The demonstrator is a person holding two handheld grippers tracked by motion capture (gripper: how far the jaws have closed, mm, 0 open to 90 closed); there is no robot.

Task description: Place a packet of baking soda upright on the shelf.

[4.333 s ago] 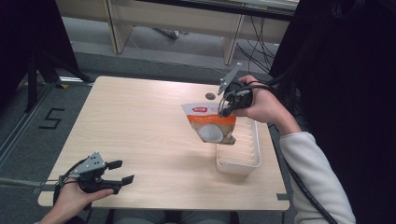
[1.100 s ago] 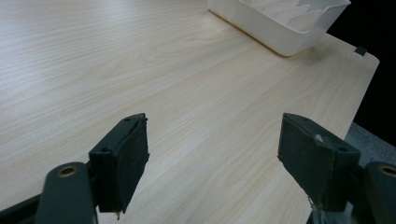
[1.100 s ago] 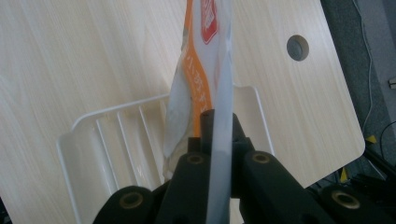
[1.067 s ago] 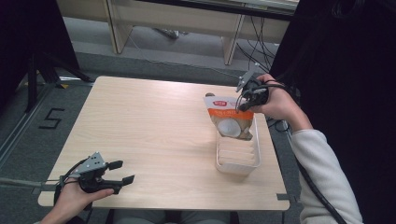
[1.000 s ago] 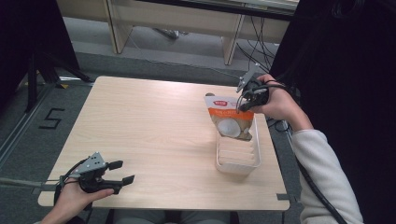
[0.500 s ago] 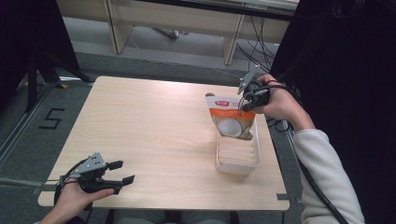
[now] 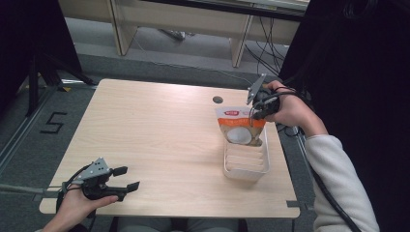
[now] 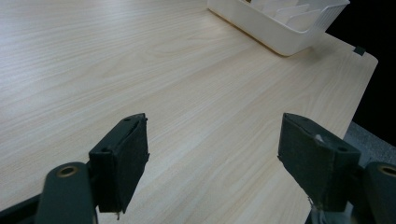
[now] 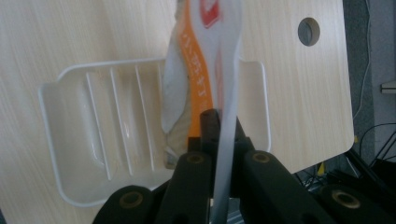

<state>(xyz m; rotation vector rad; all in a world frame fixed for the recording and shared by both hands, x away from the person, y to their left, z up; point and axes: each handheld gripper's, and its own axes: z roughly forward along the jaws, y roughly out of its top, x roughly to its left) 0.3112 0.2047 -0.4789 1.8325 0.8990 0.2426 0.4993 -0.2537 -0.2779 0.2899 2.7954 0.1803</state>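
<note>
Broadly, the tabletop (image 7: 159, 140) carries one thing that matters: a white ribbed tray (image 7: 246, 164) at its right side, toward the near edge. Above the tray's far end hangs an orange-and-white pouch (image 7: 238, 126), pinched by its top edge in the right claw (image 7: 255, 112), whose jaws are closed tight on the seal. The pouch's lower end appears to dip inside the tray's far rim, though whether it touches the ribbed floor is hard to tell from above.

My judgement is that the pouch is being set down into the tray. To do that well, lower it until the bottom rests, lean it flat along the ribs toward the near end, and let go only once the weight is off the jaws, or it may flop over the rim.

The right gripper view looks down the pouch (image 9: 201, 79) edge-on and shows it lined up over the tray (image 9: 88, 140) within its long walls, which the high view leaves uncertain. The left gripper view shows the left claw (image 8: 224, 158) wide apart with nothing between its jaws, low over bare wood at the tabletop's near left corner, well apart from the tray (image 8: 280, 28).
</note>
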